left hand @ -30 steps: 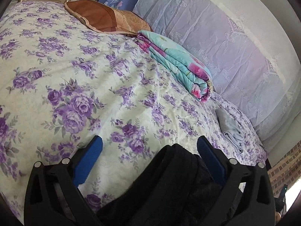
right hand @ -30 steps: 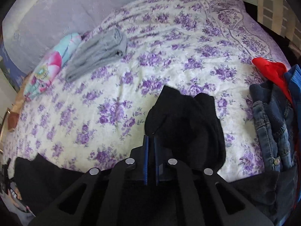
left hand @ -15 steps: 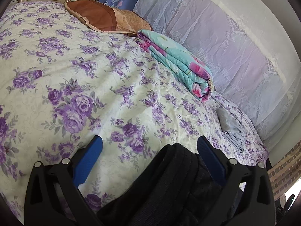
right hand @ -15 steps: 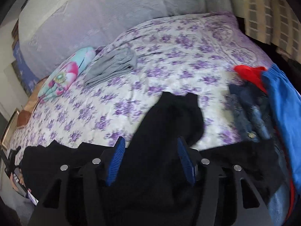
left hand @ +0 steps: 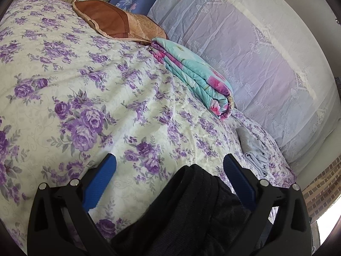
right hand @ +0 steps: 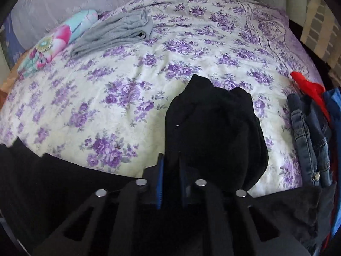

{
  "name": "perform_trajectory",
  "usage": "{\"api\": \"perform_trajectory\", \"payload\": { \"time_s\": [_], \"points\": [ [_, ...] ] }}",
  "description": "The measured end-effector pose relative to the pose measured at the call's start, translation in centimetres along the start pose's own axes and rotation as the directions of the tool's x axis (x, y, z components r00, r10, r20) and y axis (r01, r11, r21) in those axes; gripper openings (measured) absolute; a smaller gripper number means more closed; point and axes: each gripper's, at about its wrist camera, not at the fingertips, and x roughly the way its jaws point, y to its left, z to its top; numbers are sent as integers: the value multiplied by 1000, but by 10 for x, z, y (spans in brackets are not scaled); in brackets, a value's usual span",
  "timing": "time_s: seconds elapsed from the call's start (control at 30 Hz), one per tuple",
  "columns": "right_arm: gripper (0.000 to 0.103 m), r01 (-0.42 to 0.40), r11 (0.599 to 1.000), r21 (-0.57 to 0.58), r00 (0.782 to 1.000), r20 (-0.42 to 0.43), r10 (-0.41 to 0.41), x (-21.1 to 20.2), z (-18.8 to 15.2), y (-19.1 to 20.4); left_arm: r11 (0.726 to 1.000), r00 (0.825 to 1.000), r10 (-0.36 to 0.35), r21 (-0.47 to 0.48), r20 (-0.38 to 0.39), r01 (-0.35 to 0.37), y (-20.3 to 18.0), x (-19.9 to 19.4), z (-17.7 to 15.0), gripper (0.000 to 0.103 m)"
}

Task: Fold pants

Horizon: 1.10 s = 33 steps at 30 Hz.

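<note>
Black pants (right hand: 215, 132) lie bunched on the purple-flowered bedspread (right hand: 132, 98), near the front edge. My right gripper (right hand: 171, 170) is shut on a fold of the black pants, with cloth pinched between its blue pads. In the left wrist view another part of the black pants (left hand: 191, 209) lies between the fingers of my left gripper (left hand: 170, 166), which is wide open and holds nothing. Its blue pads (left hand: 100, 179) stand apart on either side of the cloth.
Folded grey pants (right hand: 115, 32) lie at the back of the bed, also visible in the left wrist view (left hand: 253, 151). A folded turquoise and pink blanket (left hand: 191, 72) and a brown pillow (left hand: 115, 21) lie by the headboard. Jeans (right hand: 309, 140) and red cloth (right hand: 307, 85) are piled at the right.
My right gripper opened half a second ago and has now shut again on the black pants, dropping back low over the bed. My left gripper stays open and barely moved.
</note>
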Motion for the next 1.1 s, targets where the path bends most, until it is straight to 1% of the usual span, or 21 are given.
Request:
{"api": "perform_trajectory", "payload": {
  "time_s": [0.1,0.17,0.23,0.33,0.4,0.43,0.47,0.5,0.57,0.6,0.63,0.67,0.7,0.73,0.77,0.8,0.83,0.87,0.93,1.0,1.1],
  "points": [
    [9,-82,991,103,994,83,74,-30,0,-19,1000,1000,-3,-1,1,3,0,0,0,98],
    [8,-153,968,200,982,140,126,-56,-6,-41,1000,1000,-6,0,1,6,0,0,0,98],
    [8,-200,934,297,970,197,145,-84,-22,-71,1000,1000,-8,1,1,8,0,0,0,98],
    [7,-239,856,459,959,253,132,-117,-69,-123,1000,1000,-9,1,2,9,0,0,0,98],
    [7,-237,788,568,965,230,124,-123,-113,-154,1000,1000,-8,1,2,8,0,-1,0,98],
    [7,-220,760,612,972,206,115,-122,-132,-165,1000,1000,-8,1,2,8,0,-1,0,98],
    [11,-182,750,636,979,187,80,-124,-147,-171,1000,1000,-8,1,2,8,0,-1,0,98],
    [10,-141,769,624,982,184,30,-128,-156,-171,1000,1000,-9,1,3,9,0,-1,0,98],
    [11,-55,856,514,975,211,-64,-136,-154,-155,1000,1000,-9,1,3,9,0,-1,0,98],
    [11,-21,897,441,969,231,-91,-140,-148,-142,1000,1000,-9,1,3,9,0,-1,-1,98],
    [19,-11,927,375,964,249,-90,-141,-141,-130,1000,1000,-11,2,3,11,0,-1,-1,98],
    [41,-6,952,305,961,266,-79,-142,-133,-117,1000,1000,-14,2,4,14,0,-1,-1,98],
    [50,22,973,230,956,279,-88,-142,-128,-102,1000,1000,-16,2,4,16,0,-2,-1,98],
    [53,79,986,144,949,293,-119,-143,-124,-89,1000,1000,-18,2,5,18,0,-2,-1,98],
    [53,161,987,28,936,313,-162,-141,-123,-68,1000,1000,-18,2,6,18,-1,-2,-1,98],
    [53,235,969,-72,924,327,-200,-138,-123,-52,1000,1000,-16,2,5,16,0,-2,-1,98],
    [53,297,942,-158,913,335,-231,-132,-125,-37,1000,1000,-16,2,5,16,0,-2,-1,98],
    [52,331,916,-227,912,327,-249,-124,-127,-26,1000,1000,-16,2,5,16,0,-2,-1,98],
    [51,353,885,-305,917,304,-261,-105,-128,-14,1000,1000,-17,2,6,17,0,-2,-1,98],
    [50,388,855,-344,906,313,-285,-93,-126,-9,1000,1000,-17,2,6,17,0,-2,-1,98],
    [47,405,835,-372,904,298,-306,-79,-120,-8,1000,1000,-16,2,6,16,0,-2,-1,98]
  ]
}}
